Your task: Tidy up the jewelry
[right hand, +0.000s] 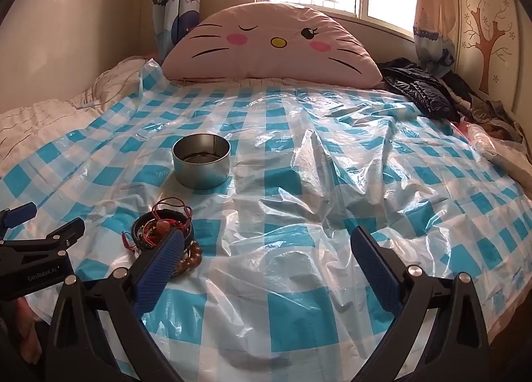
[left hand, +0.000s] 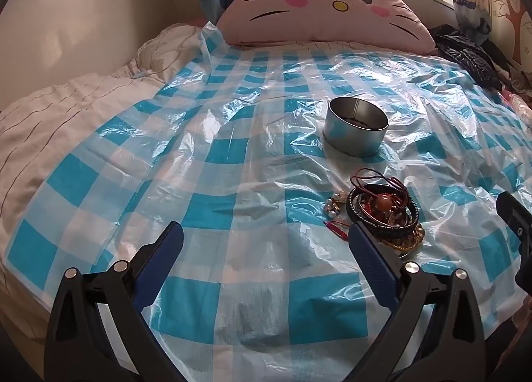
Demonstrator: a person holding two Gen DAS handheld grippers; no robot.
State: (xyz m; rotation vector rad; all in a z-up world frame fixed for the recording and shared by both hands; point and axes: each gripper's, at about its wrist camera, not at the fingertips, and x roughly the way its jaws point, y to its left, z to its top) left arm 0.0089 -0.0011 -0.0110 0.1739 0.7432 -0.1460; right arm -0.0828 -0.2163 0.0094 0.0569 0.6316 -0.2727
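Left gripper: fingers spread wide apart, nothing between them. It hovers over the blue-and-white checked plastic sheet that covers the bed. Only bare sheet lies between the blue finger pads.

Right gripper: fingers likewise spread wide, holding nothing, above a crumpled area of the same sheet.

Jewelry pile: a tangle of dark braided bangles, red cord, a brown bead and pale pearl-like beads, lying on the sheet. Relative to the left gripper, it sits just ahead of the right fingertip and to that finger's outer side; the fingertip overlaps the pile's near edge in the left wrist view, and contact cannot be confirmed. Relative to the right gripper, the pile sits just ahead of and outside the left fingertip, which covers part of it. A string of brown beads lies at the pile's near edge, beside that finger.

Metal tin: round, open-topped, upright on the sheet. It stands ahead of the pile, well beyond both grippers' fingertips, ahead-right of the left gripper and ahead-left of the right gripper. Some dark content shows at the bottom; the item cannot be identified.

Each gripper appears at the edge of the other's view: the right at far right in the left wrist view, the left at far left in the right wrist view.

Far ahead of both grippers, a pink cat-face cushion leans at the head of the bed, with a dark jacket to its right.
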